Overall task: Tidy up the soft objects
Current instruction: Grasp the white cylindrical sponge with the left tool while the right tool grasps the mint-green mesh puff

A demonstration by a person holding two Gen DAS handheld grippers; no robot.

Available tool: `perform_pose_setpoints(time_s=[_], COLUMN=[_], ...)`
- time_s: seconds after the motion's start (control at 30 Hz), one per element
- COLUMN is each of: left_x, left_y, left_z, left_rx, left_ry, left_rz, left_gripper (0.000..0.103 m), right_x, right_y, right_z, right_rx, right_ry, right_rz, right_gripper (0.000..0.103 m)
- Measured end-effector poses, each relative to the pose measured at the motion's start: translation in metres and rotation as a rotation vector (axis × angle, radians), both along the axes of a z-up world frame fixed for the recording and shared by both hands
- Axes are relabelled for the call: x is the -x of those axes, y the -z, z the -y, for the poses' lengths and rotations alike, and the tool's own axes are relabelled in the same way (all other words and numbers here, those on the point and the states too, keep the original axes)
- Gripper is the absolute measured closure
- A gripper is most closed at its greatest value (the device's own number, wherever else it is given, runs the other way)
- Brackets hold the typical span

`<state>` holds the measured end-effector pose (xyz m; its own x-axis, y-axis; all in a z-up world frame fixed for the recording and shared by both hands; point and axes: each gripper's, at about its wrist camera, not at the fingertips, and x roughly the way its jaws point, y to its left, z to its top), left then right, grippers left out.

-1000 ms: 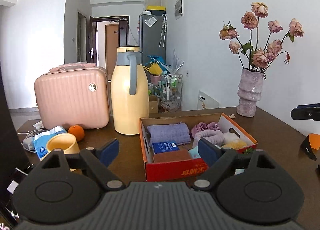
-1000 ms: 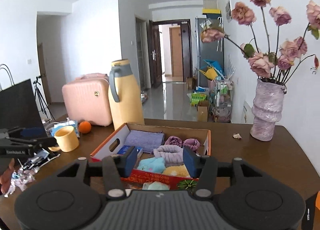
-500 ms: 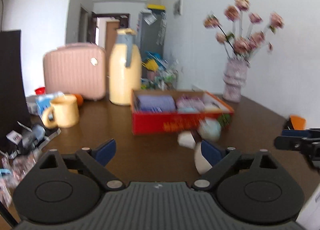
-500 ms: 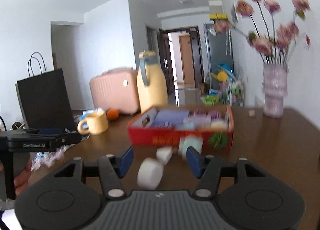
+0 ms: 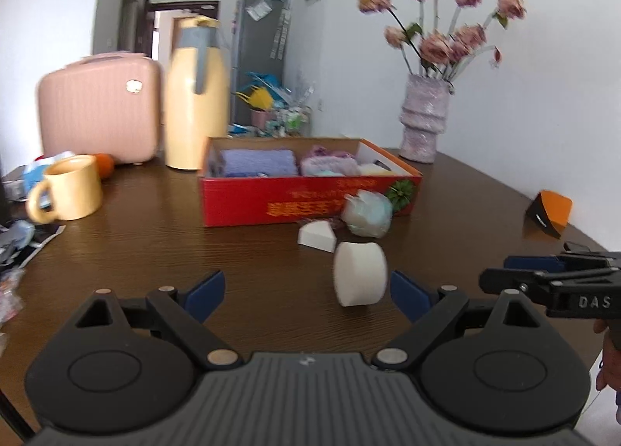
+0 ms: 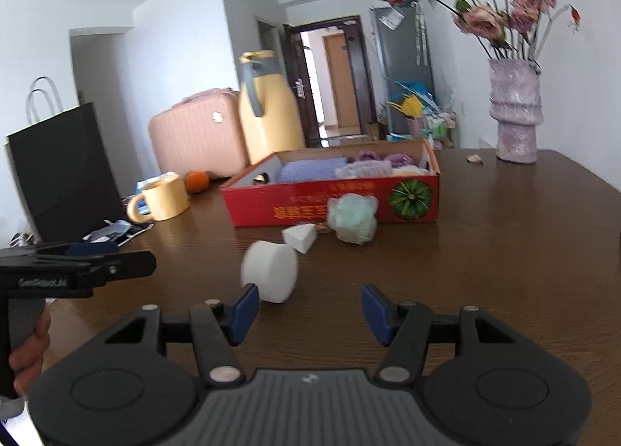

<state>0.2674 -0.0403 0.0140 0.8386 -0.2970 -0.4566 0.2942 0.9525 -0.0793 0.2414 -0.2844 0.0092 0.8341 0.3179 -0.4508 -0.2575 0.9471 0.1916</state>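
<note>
Three loose soft pieces at frame centre: round white sponge (image 5: 360, 274), white wedge sponge (image 5: 317, 235), pale green puff (image 5: 368, 212). One red cardboard box (image 5: 306, 201) behind. Left gripper (image 5: 306, 291) and right gripper (image 6: 306, 313): both jaws just widened, apart, gripping nothing.

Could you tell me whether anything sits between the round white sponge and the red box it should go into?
Yes. The white wedge sponge and the pale green puff lie on the table between the round white sponge and the red box. Both are low, so lifting over them looks feasible.
</note>
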Motion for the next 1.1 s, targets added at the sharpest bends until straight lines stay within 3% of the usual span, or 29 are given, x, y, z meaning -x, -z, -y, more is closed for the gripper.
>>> perform_pose_setpoints(time_s=[0.2,0.3,0.4,0.43,0.47,0.6,0.8,0.87,0.93,0.97,1.1], left_x=[-0.039,-0.057,-0.07,-0.074,-0.078,-0.086,-0.101,-0.106,-0.11,-0.109,-0.108], left_y=[0.019,0.03,0.037,0.038,0.039,0.039,0.032,0.032,0.031,0.03,0.028], left_z=[0.045,0.063,0.066,0.065,0.064,0.048,0.015,0.008,0.002,0.0,0.001], left_rx=[-0.032,-0.052,-0.046,-0.046,-0.045,-0.02,0.115,0.149,0.174,0.183,0.167], left_ry=[0.101,0.12,0.134,0.142,0.152,0.191,0.15,0.122,0.106,0.107,0.092], left_rz=[-0.025,-0.046,-0.057,-0.066,-0.079,-0.091,-0.087,-0.1,-0.111,-0.112,-0.096], left_gripper=[0.011,0.017,0.04,0.059,0.072,0.073,0.074,0.074,0.074,0.074,0.074], right_x=[-0.024,-0.036,-0.053,-0.059,-0.068,-0.109,-0.181,-0.2,-0.211,-0.215,-0.214], right_y=[0.01,0.011,0.011,0.011,0.011,0.019,0.028,0.031,0.034,0.036,0.041], right_z=[0.016,0.025,0.029,0.029,0.028,0.02,0.002,-0.005,-0.011,-0.013,-0.017], right_rx=[-0.017,-0.016,-0.003,0.001,0.004,0.001,-0.045,-0.047,-0.034,-0.033,-0.021], right_ry=[0.068,0.095,0.105,0.103,0.098,0.067,0.052,0.066,0.068,0.06,0.048], right_rz=[-0.026,-0.034,-0.033,-0.032,-0.032,-0.034,-0.079,-0.095,-0.105,-0.111,-0.107], right_gripper=[0.045,0.045,0.045,0.045,0.045,0.045,0.045,0.049,0.064,0.065,0.08])
